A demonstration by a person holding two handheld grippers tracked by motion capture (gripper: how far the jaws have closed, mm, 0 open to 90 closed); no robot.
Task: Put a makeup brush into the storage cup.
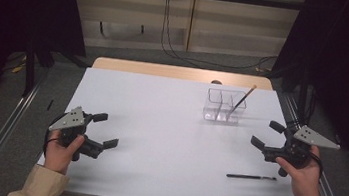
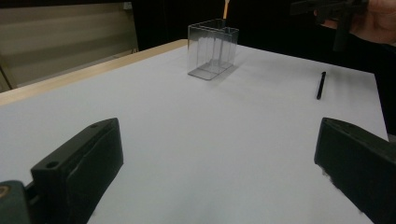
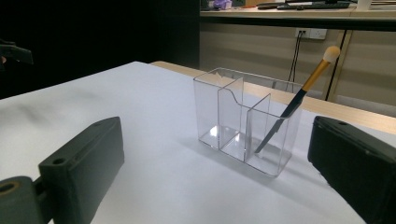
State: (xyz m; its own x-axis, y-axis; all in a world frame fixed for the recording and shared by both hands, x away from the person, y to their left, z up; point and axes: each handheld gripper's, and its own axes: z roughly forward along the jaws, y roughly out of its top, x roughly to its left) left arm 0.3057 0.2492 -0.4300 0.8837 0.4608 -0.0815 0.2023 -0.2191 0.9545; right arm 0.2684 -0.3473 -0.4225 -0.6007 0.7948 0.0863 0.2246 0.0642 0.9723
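The white table (image 1: 157,141) carries a clear plastic organiser (image 1: 225,105) toward its far right, divided into compartments, standing upright and well away from both hands. A makeup brush (image 1: 240,102) with a gold and dark handle leans in the organiser's right-hand end compartment as seen from above, its pale tip tilted up and outward past the rim; the right gripper view confirms the brush (image 3: 299,100) resting diagonally in the end cell of the organiser (image 3: 245,121), foot at the bottom, head clear of the top edge. A thin black pen-like stick (image 1: 251,177) lies flat on the table near the front right, just in front of the person's right hand (image 1: 304,177) and not touching it. The right gripper (image 1: 267,134) is held above the table's right edge, its jaws spread wide with nothing between them, pointed toward the organiser. The left gripper (image 1: 105,130) sits at the front left of the table, jaws likewise parted and empty, well apart from every object. In the left gripper view the organiser (image 2: 212,49) stands far off across the bare surface, with the black stick (image 2: 320,85) lying to its right. Beige sleeves show at both wrists. A light wooden table edge (image 1: 180,72) runs behind the white surface.
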